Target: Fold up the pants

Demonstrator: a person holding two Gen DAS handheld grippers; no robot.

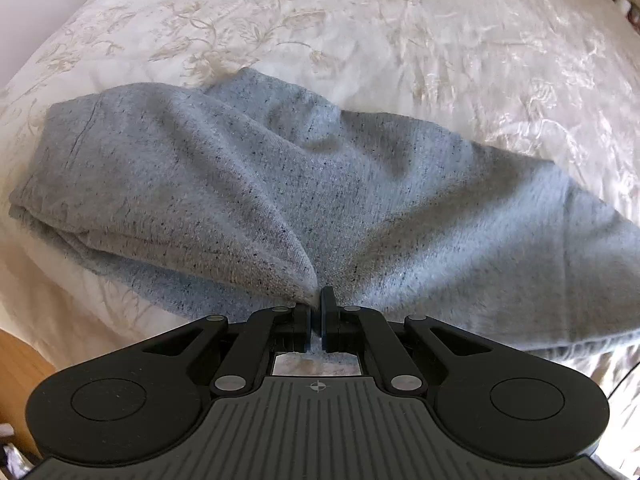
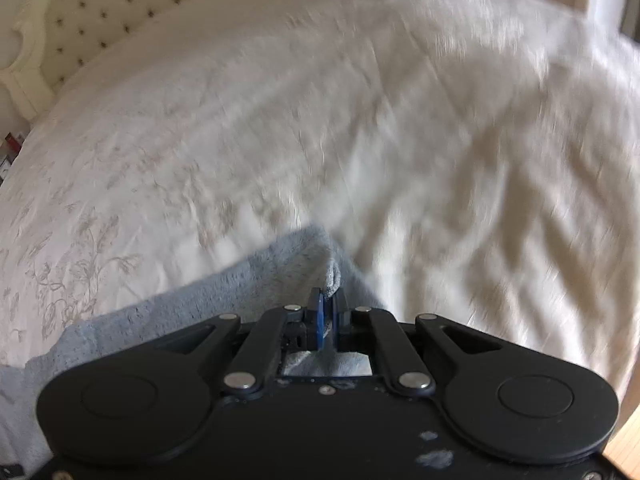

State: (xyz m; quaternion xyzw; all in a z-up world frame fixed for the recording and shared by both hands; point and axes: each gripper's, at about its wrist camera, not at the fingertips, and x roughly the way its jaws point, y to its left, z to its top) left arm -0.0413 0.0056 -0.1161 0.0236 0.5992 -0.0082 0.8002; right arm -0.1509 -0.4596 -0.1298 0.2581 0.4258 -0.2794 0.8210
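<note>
Grey speckled pants (image 1: 280,184) lie bunched across a white floral bedspread (image 1: 360,20), spreading from the left to the lower right in the left wrist view. My left gripper (image 1: 317,300) is shut on a pinched fold of the pants at their near edge, and the cloth rises to a point between the pads. In the blurred right wrist view, the pants (image 2: 224,296) show as a grey band at the lower left. My right gripper (image 2: 329,300) is shut on a small lump of that cloth at its corner.
The bedspread (image 2: 360,120) fills most of the right wrist view. A cream tufted headboard (image 2: 80,12) stands at its upper left. Wooden floor (image 1: 16,368) shows beside the bed at the lower left of the left wrist view, and more floor (image 2: 624,448) at the right view's lower right.
</note>
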